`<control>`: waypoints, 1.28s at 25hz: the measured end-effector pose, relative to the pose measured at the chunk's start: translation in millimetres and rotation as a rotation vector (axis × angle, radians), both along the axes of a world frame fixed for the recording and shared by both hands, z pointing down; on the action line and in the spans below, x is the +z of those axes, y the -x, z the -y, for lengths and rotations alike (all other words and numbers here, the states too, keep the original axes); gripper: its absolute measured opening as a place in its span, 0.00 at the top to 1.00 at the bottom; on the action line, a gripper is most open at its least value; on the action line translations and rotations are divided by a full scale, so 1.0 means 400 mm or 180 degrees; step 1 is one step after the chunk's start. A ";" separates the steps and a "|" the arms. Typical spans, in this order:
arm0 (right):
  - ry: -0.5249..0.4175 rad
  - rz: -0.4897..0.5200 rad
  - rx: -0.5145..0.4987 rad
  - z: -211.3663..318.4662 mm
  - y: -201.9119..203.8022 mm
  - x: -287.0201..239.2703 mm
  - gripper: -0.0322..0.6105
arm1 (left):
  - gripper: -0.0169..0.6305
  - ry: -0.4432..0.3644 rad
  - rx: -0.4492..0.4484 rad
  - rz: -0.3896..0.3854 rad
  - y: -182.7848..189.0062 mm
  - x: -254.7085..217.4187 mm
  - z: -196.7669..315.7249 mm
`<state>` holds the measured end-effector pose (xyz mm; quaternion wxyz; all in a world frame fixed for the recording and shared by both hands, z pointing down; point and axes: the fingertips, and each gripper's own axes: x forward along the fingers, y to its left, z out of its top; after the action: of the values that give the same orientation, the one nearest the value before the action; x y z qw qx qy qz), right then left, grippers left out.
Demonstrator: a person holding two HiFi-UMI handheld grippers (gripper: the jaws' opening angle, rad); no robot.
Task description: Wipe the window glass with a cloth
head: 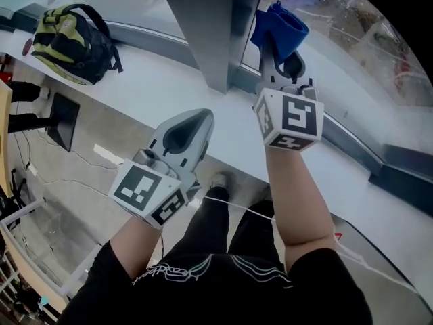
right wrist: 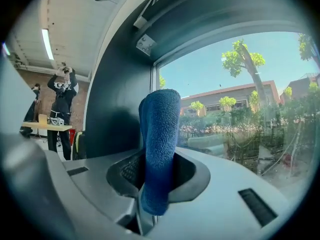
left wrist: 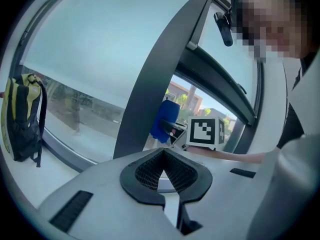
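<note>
One fuzzy blue cloth (right wrist: 159, 134) stands pinched in right tongs (right wrist: 155, 174); left tongs (left wrist: 164, 156) pressed together.

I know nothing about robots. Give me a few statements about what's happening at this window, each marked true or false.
1. The right tool grips a blue cloth. True.
2. The left tool holds a second cloth. False: its jaws are shut with nothing between them.
3. A yellow-and-black backpack rests on the white ledge. True.
4. Outside there is only a blank wall. False: trees and a building show under a clear sky.
</note>
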<state>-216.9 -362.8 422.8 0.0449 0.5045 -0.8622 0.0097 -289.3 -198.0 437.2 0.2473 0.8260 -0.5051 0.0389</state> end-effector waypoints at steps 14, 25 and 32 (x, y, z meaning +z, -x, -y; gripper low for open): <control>-0.0005 -0.0093 0.0215 0.016 -0.040 0.015 0.83 | 0.96 0.0048 0.0077 -0.0008 -0.016 0.018 -0.007; 0.0005 -0.0039 0.0384 -0.004 -0.176 0.022 0.83 | 0.96 0.0128 0.0242 -0.0007 -0.120 0.043 -0.014; 0.0005 -0.0063 0.0543 -0.033 -0.322 0.034 0.83 | 0.96 0.0158 0.0418 0.0017 -0.232 0.052 -0.030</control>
<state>-88.0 -349.7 436.6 0.0529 0.5762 -0.8156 0.0092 -196.4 -185.9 458.0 0.2632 0.8509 -0.4494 0.0697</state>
